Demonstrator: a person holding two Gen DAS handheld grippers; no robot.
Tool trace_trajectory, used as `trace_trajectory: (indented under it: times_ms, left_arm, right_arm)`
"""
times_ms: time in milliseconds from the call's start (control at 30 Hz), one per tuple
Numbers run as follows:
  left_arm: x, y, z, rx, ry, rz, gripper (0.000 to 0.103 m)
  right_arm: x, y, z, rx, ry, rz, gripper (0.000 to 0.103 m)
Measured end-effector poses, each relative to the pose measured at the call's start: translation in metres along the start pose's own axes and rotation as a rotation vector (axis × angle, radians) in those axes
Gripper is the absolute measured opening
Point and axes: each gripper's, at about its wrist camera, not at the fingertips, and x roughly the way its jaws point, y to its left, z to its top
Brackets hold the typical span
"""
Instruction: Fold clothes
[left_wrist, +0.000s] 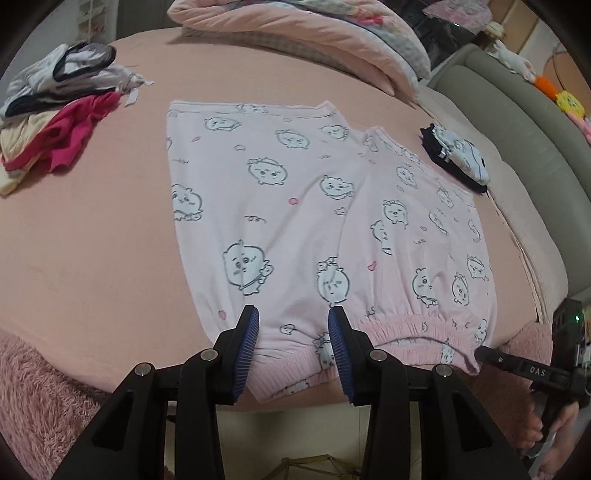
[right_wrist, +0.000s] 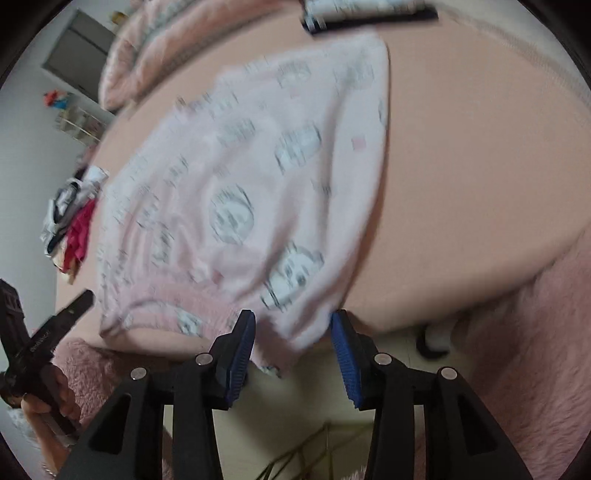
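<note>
Lying flat on the peach bed sheet (left_wrist: 110, 221), the pink pajama shorts (left_wrist: 295, 206) served as the landmark for everything else, their elastic waistband (left_wrist: 413, 325) at the near edge of the bed and both legs running away from the cameras. Beyond the shorts' far left corner sat a heap of unfolded clothes (left_wrist: 62, 122), white, dark and magenta. Just off the shorts' right leg rested a small folded black-and-white garment (left_wrist: 458, 158), and behind the leg hems lay rolled pink bedding (left_wrist: 314, 40).

At the waistband's left part, the left gripper (left_wrist: 291, 347) stood with its blue pads (left_wrist: 246, 350) spread apart on either side of the fabric, clamped on nothing. At the waistband's right corner, the right gripper (right_wrist: 291, 347) also had its pads (right_wrist: 347, 358) apart, a loose corner of the shorts (right_wrist: 288, 332) drooping between them over the bed edge; that view was motion-blurred, so contact with the pads could not be told
</note>
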Motion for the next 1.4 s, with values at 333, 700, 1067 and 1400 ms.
trace_trajectory:
  times_ms: [333, 700, 1067, 1400]
  left_arm:
    - [0.005, 0.004, 0.000, -0.021, 0.009, -0.021, 0.036]
    - [0.008, 0.005, 0.002, -0.008, 0.014, -0.003, 0.036]
    - [0.004, 0.018, 0.004, -0.050, 0.006, -0.012, 0.036]
    - [0.011, 0.028, 0.005, -0.071, 0.021, -0.012, 0.036]
  right_arm:
    - [-0.004, 0.023, 0.027, -0.044, -0.055, -0.021, 0.010]
    - [0.014, 0.038, 0.023, -0.106, -0.018, -0.112, 0.014]
    - [0.006, 0.116, 0.076, -0.311, -0.116, -0.078, 0.003]
    - [0.105, 0.216, 0.099, -0.482, 0.068, -0.099, 0.016]
